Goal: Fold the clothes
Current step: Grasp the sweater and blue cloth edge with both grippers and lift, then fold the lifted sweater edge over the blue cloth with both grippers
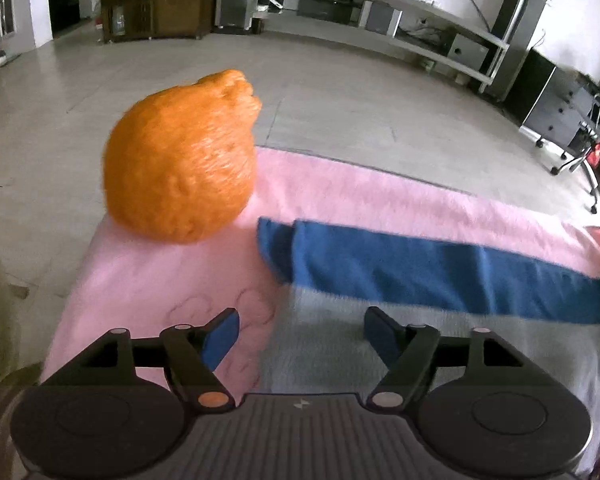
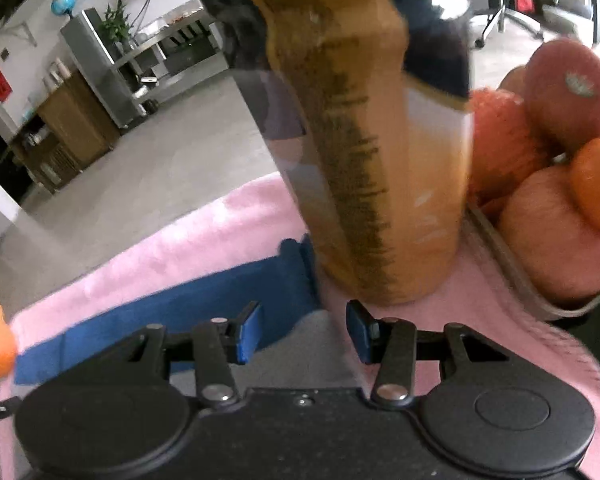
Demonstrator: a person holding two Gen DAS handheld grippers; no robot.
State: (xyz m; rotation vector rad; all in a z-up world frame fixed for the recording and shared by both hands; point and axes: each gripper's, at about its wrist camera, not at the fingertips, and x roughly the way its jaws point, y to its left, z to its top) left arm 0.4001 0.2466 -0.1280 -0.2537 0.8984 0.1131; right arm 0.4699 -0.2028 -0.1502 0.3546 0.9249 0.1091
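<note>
Garment: a grey knit garment with a wide dark-blue band is lying flat on the fluffy pink cloth that is covering the table; the blue band is forming its far edge.
Long axis: the band is running side to side across both views, from near the bumpy orange citrus fruit on the left toward the tall amber bottle on the right.
Left gripper: it is hovering with jaws standing apart and nothing between them, above the garment's left part, the band just ahead of the fingertips.
Right gripper: it is hanging with jaws parted and empty, over the band's right end, right in front of the bottle.
Nearer hand: each is sitting close to its own end of the band; neither is clearly closer.
Obstacles: the bottle and a metal tray of oranges and apples are crowding the right end.
Next move, judged: both grippers are probably needing to drop forward onto the band's two ends.
</note>
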